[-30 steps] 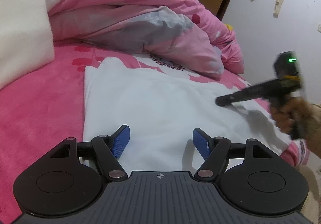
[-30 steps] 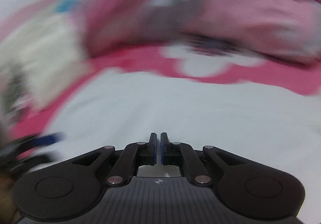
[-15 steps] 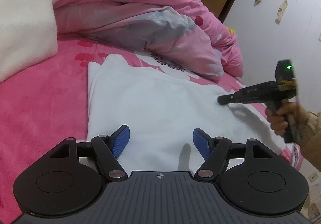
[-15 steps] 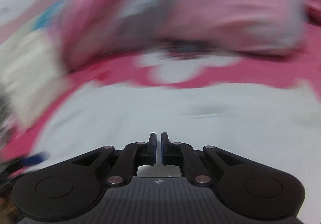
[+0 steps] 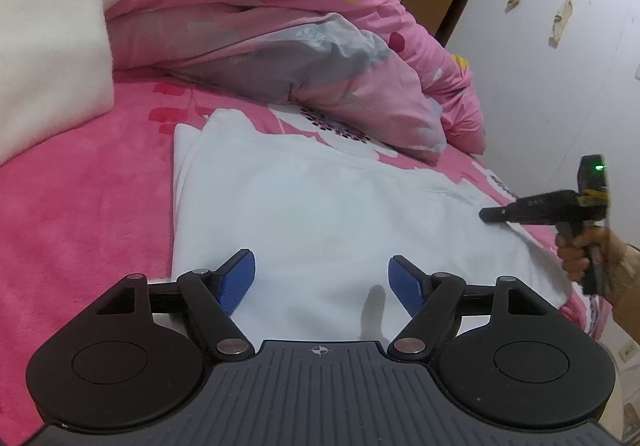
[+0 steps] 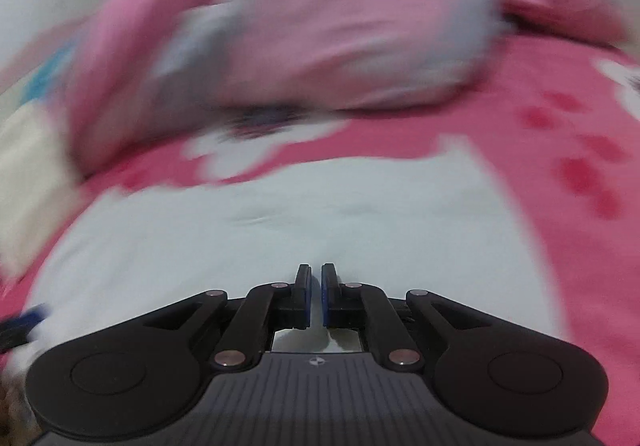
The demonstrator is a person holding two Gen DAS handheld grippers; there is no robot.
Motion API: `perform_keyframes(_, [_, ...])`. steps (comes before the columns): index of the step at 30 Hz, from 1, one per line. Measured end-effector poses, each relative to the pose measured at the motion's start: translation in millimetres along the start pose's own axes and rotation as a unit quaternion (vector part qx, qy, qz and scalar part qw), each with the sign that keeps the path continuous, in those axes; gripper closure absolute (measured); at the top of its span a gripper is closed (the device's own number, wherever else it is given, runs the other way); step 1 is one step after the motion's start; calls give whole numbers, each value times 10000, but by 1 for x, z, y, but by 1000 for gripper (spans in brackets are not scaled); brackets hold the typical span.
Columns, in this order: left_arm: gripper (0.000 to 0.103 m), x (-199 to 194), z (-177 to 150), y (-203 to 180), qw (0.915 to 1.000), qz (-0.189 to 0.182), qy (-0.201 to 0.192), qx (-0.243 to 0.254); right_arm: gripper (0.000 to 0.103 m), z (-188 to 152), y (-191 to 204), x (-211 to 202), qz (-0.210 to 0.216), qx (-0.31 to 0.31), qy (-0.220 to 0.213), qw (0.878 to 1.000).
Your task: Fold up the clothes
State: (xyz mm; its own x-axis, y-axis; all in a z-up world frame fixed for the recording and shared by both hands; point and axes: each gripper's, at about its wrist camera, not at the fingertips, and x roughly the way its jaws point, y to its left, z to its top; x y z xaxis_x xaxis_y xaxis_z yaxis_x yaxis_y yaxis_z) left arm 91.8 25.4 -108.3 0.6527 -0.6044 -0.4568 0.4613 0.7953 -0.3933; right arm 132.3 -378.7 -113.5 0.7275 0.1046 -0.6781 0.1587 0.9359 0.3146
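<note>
A: Lying flat on the pink bed [image 5: 80,214], a white garment [image 5: 320,214] fills the middle of the left wrist view, already folded into a broad rectangle. What has just changed?

B: The right gripper [image 5: 490,215], gripped by a hand [image 5: 580,258] at the right edge, has slid further toward the garment's right side than half a second ago, and its tip now sits right at the cloth near that edge. Its own view is smeared by motion. The left gripper [image 5: 322,278] has not shifted, though its jaws are opening a little wider.

A: What are the grippers holding?

B: Nothing that shows. The left gripper's blue pads [image 5: 236,278] stand wide apart above the near edge of the garment, with bare cloth between them. The right gripper [image 6: 315,294] has its pads almost together, only a thin gap, and no fabric is pinched.

A: What does that mean for folding?

B: Probably a smoothing pass, or a reach for the right edge before the next fold. A heaped pink quilt [image 5: 280,30] lies beyond the garment, well apart.
</note>
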Motion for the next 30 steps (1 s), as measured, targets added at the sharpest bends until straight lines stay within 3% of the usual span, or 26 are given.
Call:
perform_keyframes(2, [28, 0, 0, 0, 10000, 14, -10, 28, 101, 9, -46, 0, -463, 960, -336, 9937])
perform_keyframes(5, [28, 1, 0, 0, 10000, 31, -22, 49, 99, 15, -77, -14, -969, 1479, -679, 9819])
perform_keyframes(8, [27, 2, 0, -1, 10000, 45, -28, 58, 99, 12, -60, -25, -567, 1170, -704, 9890])
perform_keyframes(11, [25, 4, 0, -2, 9999, 60, -32, 98, 99, 8, -26, -20, 185, 680, -333, 9970])
perform_keyframes(14, [25, 4, -2, -4, 9998, 88, -50, 181, 99, 12, -7, 3, 473, 325, 30, 9983])
perform_keyframes(17, [25, 3, -2, -3, 9999, 69, -54, 148, 100, 25, -35, 20, -284, 633, -107, 9975])
perform_keyframes(19, [25, 3, -1, -2, 9999, 48, -53, 117, 103, 27, -68, 11, -554, 1275, -391, 9895])
perform_keyframes(22, [25, 3, 0, -2, 9999, 42, -40, 94, 100, 25, -74, -17, -1173, 1284, -724, 9821])
perform_keyframes(24, [25, 4, 0, -2, 10000, 44, -31, 72, 100, 20, -58, -30, -731, 1063, -693, 9892])
perform_keyframes(28, [25, 3, 0, -1, 10000, 39, -36, 56, 100, -5, -19, -30, -161, 225, -167, 9995])
perform_keyframes(30, [25, 2, 0, -1, 10000, 37, -40, 47, 100, -16, -18, -31, -210, 78, -20, 9997])
